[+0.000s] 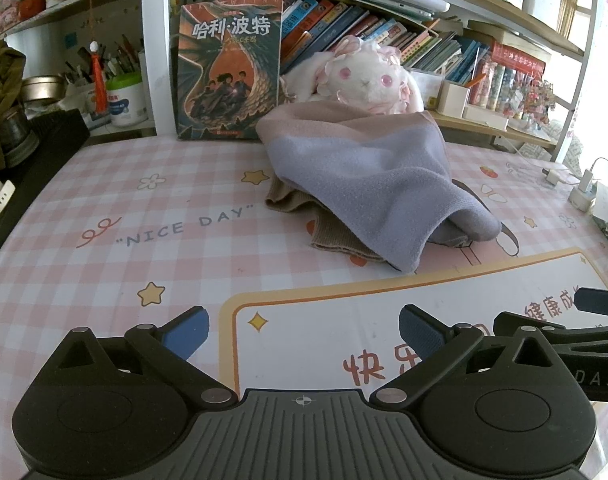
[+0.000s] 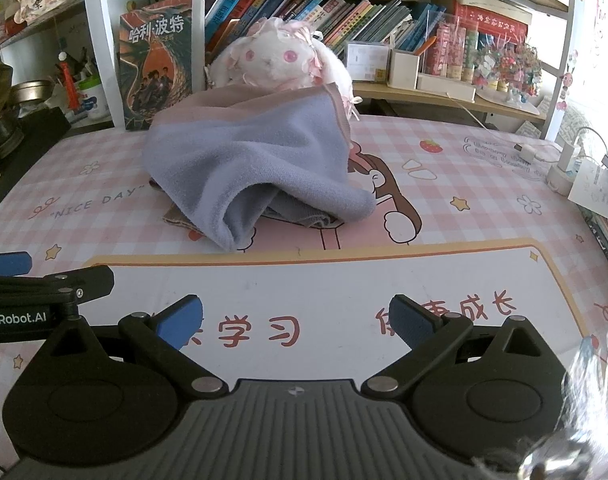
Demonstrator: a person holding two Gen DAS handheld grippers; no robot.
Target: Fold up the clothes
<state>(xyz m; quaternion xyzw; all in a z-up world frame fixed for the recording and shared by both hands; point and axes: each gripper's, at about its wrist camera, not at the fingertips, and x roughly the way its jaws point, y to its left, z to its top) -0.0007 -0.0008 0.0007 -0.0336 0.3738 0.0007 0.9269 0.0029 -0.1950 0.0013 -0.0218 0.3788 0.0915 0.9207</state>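
A lavender garment (image 1: pixel 368 176) with a pink band at its far edge lies crumpled in a heap on the desk, draped against a plush rabbit (image 1: pixel 364 78). A beige ribbed cloth (image 1: pixel 324 224) lies under it. The heap also shows in the right wrist view (image 2: pixel 256 160), with the beige cloth (image 2: pixel 180 216) peeking out at its left. My left gripper (image 1: pixel 304 334) is open and empty, well short of the heap. My right gripper (image 2: pixel 296 324) is open and empty, also short of it. Each gripper's blue fingertip shows at the edge of the other's view.
A pink checked desk mat (image 1: pixel 144 240) covers the desk. A Harry Potter book (image 1: pixel 230 68) stands behind the heap. Shelves of books (image 2: pixel 304 8) line the back. A charger and cable (image 2: pixel 560 160) lie at the right. Pen holders and a black object (image 1: pixel 32 148) are at the left.
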